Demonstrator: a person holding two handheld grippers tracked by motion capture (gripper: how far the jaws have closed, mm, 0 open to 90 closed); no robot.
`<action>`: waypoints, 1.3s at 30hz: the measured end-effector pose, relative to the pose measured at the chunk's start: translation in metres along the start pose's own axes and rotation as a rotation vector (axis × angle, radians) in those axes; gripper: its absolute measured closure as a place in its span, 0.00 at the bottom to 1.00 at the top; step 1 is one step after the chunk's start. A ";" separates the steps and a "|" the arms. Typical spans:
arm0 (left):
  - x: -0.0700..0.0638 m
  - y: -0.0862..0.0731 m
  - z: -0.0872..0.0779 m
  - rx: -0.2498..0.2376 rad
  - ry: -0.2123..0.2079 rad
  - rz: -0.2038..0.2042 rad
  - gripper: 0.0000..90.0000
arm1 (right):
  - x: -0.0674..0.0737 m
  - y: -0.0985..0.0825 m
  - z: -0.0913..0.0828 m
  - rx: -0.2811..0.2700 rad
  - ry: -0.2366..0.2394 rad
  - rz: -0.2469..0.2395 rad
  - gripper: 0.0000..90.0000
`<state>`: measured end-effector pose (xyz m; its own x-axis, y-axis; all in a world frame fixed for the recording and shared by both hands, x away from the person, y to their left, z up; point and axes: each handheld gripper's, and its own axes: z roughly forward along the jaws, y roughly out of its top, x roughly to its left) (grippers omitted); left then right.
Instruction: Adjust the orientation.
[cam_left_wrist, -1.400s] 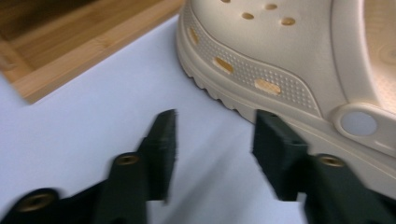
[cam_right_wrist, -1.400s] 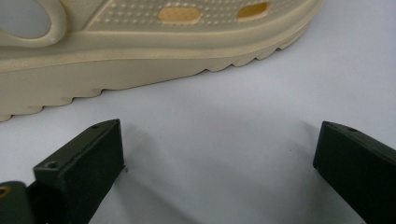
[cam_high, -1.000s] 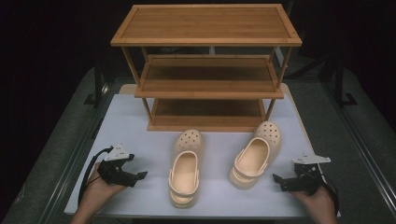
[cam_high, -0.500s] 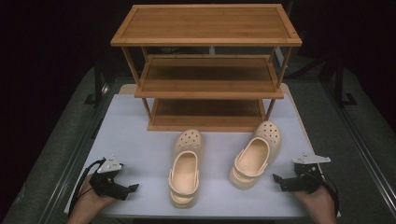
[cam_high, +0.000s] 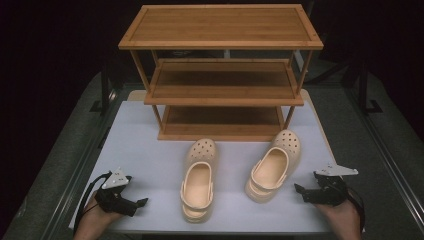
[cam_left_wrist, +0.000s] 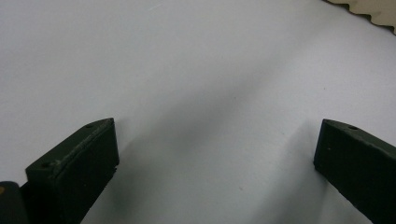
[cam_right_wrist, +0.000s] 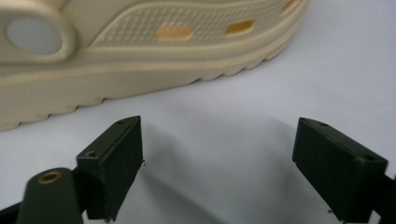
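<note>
**2 grippers low on the mat, 2 clogs between them**

At the left of the high view, the left gripper (cam_high: 142, 202) sits low over the white table mat (cam_high: 150, 150) in the person's left hand (cam_high: 95, 222). Its jaws stand wide with bare mat between them, and the left gripper view shows only a scalloped sole edge at its top right corner.

Next comes the left cream foam clog (cam_high: 199, 180), toe toward the 3-tier bamboo shoe rack (cam_high: 220, 75) — just short of its bottom shelf. The right cream foam clog (cam_high: 272, 167) lies beside it, angled, toe near the rack's right leg.

At the right, the right gripper (cam_high: 298, 189) points at that clog's heel, near it but apart. Its jaws have just been closing slightly, yet remain wide — nothing between them, the clog's ribbed side (cam_right_wrist: 140, 51) lying just ahead.
</note>
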<state>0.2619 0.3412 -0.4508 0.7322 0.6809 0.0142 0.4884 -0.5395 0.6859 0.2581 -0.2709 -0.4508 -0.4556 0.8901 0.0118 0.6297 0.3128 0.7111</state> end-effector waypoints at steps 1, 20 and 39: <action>0.000 0.000 0.000 0.000 0.000 0.000 0.00 | -0.001 0.001 -0.002 -0.007 -0.004 0.005 0.24; 0.000 -0.001 0.000 -0.006 0.001 0.001 0.00 | -0.038 0.058 -0.017 -0.099 0.090 0.033 1.00; 0.000 -0.001 0.000 -0.007 -0.001 0.000 0.00 | -0.092 0.120 0.050 -0.047 0.103 0.024 1.00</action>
<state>0.2616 0.3417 -0.4513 0.7324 0.6807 0.0135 0.4854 -0.5360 0.6907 0.4072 -0.2988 -0.4019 -0.5045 0.8576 0.1000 0.6124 0.2738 0.7417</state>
